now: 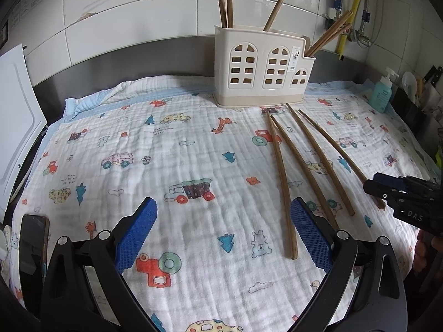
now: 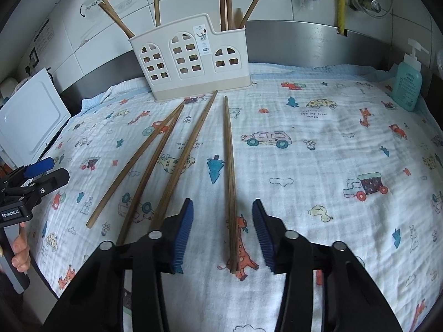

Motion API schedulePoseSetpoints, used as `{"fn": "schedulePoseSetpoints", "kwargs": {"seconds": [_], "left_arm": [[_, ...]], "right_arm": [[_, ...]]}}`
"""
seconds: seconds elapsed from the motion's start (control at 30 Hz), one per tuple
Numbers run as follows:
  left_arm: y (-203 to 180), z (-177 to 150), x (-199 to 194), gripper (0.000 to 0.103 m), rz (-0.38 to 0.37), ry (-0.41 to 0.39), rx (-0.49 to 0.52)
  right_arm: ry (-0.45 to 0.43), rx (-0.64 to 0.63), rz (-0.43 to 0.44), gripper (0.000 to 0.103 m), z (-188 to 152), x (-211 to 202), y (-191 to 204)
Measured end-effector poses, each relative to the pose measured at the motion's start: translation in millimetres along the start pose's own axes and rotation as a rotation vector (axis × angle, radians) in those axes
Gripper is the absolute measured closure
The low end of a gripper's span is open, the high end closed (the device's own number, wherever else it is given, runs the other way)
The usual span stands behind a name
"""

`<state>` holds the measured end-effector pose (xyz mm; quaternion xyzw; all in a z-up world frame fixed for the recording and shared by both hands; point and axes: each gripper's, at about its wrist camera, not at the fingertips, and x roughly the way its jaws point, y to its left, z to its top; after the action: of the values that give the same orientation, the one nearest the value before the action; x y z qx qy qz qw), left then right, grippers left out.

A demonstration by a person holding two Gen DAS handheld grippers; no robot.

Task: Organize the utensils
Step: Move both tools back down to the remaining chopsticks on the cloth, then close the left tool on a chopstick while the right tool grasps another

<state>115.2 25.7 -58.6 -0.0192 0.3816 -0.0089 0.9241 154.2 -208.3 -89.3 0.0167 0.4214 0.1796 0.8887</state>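
Backdrop: white tiled wall behind a surface spread with a cartoon-print cloth (image 1: 171, 149)
Left wrist view, holder: cream utensil holder (image 1: 260, 69) upright at the cloth's far edge, chopsticks standing in it
Left wrist view, loose chopsticks (image 1: 301, 163): four lying fanned on the cloth in front of the holder
Left wrist view, left tongs (image 1: 223, 221): released, wide apart, nothing between them
Left wrist view, right tongs (image 1: 371, 186): over the near end of the rightmost stick
Right wrist view, right tongs (image 2: 223, 215): part open, straddling the rightmost chopstick (image 2: 230, 177); pads apart from it
Right wrist view, soap bottle (image 2: 408, 81): far right
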Motion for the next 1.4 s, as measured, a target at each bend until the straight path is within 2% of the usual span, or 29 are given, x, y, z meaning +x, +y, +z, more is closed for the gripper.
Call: {"fn": "schedulePoseSetpoints", "kwargs": {"seconds": [0.03, 0.27, 0.43, 0.47, 0.5, 0.63, 0.67, 0.8, 0.9, 1.0, 1.1, 1.4], "left_arm": [[-1, 0, -1, 0.007, -0.006, -0.003, 0.0], [-7, -2, -2, 0.009, -0.022, -0.013, 0.033], [-16, -3, -3, 0.009, -0.058, -0.016, 0.064], [-18, -4, -3, 0.013, -0.062, -0.017, 0.073], [-21, -4, -2, 0.022, -0.073, -0.011, 0.081], [-30, -6, 4, 0.038, -0.137, 0.017, 0.1], [-33, -7, 6, 0.041, -0.144, 0.024, 0.11], [-40, -7, 15, 0.061, -0.178, 0.051, 0.117], [-43, -5, 23, 0.07, -0.192, 0.067, 0.118], [-48, -4, 30, 0.083, -0.206, 0.079, 0.129], [-52, -4, 39, 0.089, -0.208, 0.095, 0.141], [-53, -4, 54, 0.091, -0.183, 0.126, 0.144]], "right_arm": [[0.003, -0.002, 0.0, 0.071, 0, 1, 0], [0.02, 0.003, -0.011, 0.079, 1, 8, -2], [0.023, -0.02, -0.044, 0.095, 0, 10, -1], [0.023, -0.019, -0.044, 0.095, 1, 10, -2], [0.022, -0.014, -0.042, 0.096, 0, 10, -3], [0.012, -0.01, -0.043, 0.096, -2, 8, -5], [0.011, -0.011, -0.043, 0.096, -2, 7, -5], [0.009, -0.008, -0.042, 0.097, -5, 5, -7], [0.006, -0.003, -0.044, 0.097, -6, 3, -9], [0.006, -0.001, -0.045, 0.096, -7, 2, -10], [0.006, 0.002, -0.044, 0.096, -7, 2, -11], [0.006, 0.002, -0.043, 0.096, -7, 2, -11]]}}
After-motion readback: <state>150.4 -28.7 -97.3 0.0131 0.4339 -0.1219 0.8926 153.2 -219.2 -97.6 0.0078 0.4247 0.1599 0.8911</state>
